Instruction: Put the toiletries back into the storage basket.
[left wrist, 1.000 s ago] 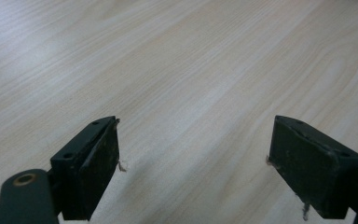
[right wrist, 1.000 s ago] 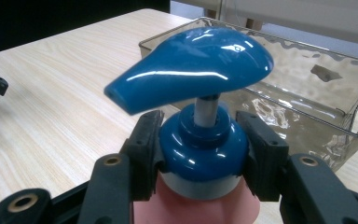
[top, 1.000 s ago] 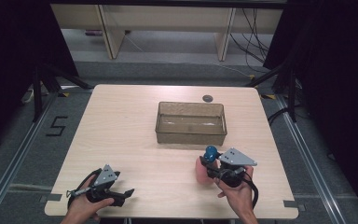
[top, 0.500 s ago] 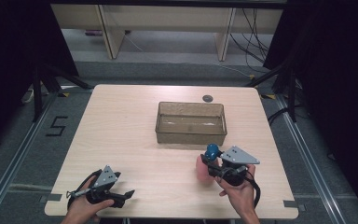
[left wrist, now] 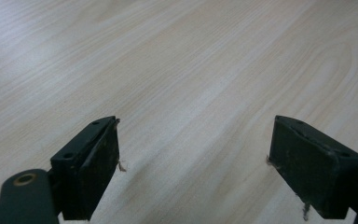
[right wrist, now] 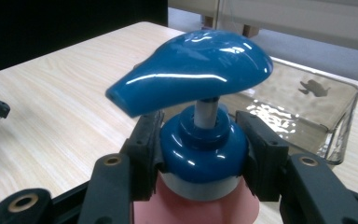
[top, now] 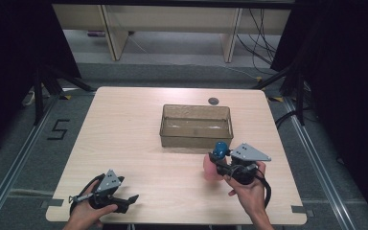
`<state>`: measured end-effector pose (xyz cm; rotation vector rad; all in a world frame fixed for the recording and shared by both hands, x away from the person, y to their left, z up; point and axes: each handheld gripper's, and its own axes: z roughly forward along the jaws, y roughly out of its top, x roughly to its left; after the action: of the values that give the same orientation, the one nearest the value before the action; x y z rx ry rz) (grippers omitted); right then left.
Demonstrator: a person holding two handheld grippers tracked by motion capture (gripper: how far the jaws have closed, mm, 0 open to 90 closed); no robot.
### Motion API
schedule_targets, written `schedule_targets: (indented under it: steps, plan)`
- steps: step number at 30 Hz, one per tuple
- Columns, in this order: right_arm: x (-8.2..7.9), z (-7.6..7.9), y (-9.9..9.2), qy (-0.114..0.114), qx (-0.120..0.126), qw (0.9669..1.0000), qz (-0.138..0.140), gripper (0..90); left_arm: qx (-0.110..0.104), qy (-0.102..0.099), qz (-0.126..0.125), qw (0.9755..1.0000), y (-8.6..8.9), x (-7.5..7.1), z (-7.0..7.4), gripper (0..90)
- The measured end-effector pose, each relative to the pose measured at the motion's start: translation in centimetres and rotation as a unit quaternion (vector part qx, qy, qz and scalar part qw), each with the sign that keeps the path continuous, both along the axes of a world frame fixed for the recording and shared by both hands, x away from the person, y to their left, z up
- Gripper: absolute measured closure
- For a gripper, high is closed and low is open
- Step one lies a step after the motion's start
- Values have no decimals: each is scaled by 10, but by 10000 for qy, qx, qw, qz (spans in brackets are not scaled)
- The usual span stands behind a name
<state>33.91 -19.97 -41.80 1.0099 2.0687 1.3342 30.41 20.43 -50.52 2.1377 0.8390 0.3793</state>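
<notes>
Pump bottle (right wrist: pixel 200 154) stands upright between the right gripper (right wrist: pixel 200 149) jaws, clamped at its blue collar.

Surface finishes: plastic, wood grain, matt pads.
Pump bottle (right wrist: pixel 200 144): glossy blue plastic cap, matt pink body. Table (top: pixel 139 129): pale wood-grain, smooth. Clear bin (top: pixel 196 125): transparent glossy plastic.

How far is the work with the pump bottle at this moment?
Done: the right gripper is shut on the blue collar of the pink pump bottle, which is upright near the table's front edge. In hand: that grip. Left, probably: carrying the bottle to the clear bin behind it; it is not inside. The left gripper is open over bare wood.
</notes>
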Motion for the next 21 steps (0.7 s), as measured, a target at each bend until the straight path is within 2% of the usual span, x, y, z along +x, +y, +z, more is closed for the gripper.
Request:
schedule_targets:
  steps: [1, 2, 3, 4, 5, 6, 9, 10, 12, 15, 17, 18, 20, 21]
  plan:
    - [0, 0, 0, 0, 0, 10000, 0, 533, 106, -20, -42, 9999, 1, 1, 1, 154]
    - [0, 1, 0, 32, 92, 9999, -23, 532, 24, -4, -4, 10000, 0, 0, 0, 154]
    - [0, 3, -1, -28, -2, 10000, -71, 532, -14, 11, 9, 10000, -1, -1, 0, 154]
    - [0, 6, -1, 10, 52, 10000, -78, 532, -22, 10, 0, 10000, 0, -1, 0, 154]
    - [0, 6, -1, 10, 52, 10000, -78, 532, 93, -54, -21, 9999, 1, 0, 0, 154]
    - [2, 9, -4, 9, -54, 10000, -57, 532, -2, -2, -9, 10000, 0, 0, 0, 154]
    - [3, 12, -5, -30, -12, 10000, -53, 533, 84, -4, -45, 10000, 1, 1, 0, 154]
    - [4, 14, -7, -58, -66, 9999, -85, 532, 25, -1, -23, 10000, 0, 1, 0, 154]
    - [5, 18, -8, 15, 89, 9999, -124, 532, 95, -27, -62, 9999, 0, 2, 0, 154]
    - [7, 21, -11, -94, -50, 9999, -118, 532, 93, -18, -62, 9999, 0, 2, 0, 154]
    - [8, 24, -11, -63, 14, 9999, -160, 532, 134, -48, -73, 9999, 1, 3, 0, 154]
    - [9, 25, -12, -75, 0, 9999, -145, 532, 82, 12, -74, 9999, 1, 2, 0, 154]
    - [11, 29, -14, -165, -61, 9997, -162, 532, 109, -35, -73, 9999, 0, 3, 0, 154]
    - [11, 30, -13, -110, 33, 9998, -173, 532, 97, -29, -70, 9999, 0, 2, 0, 154]
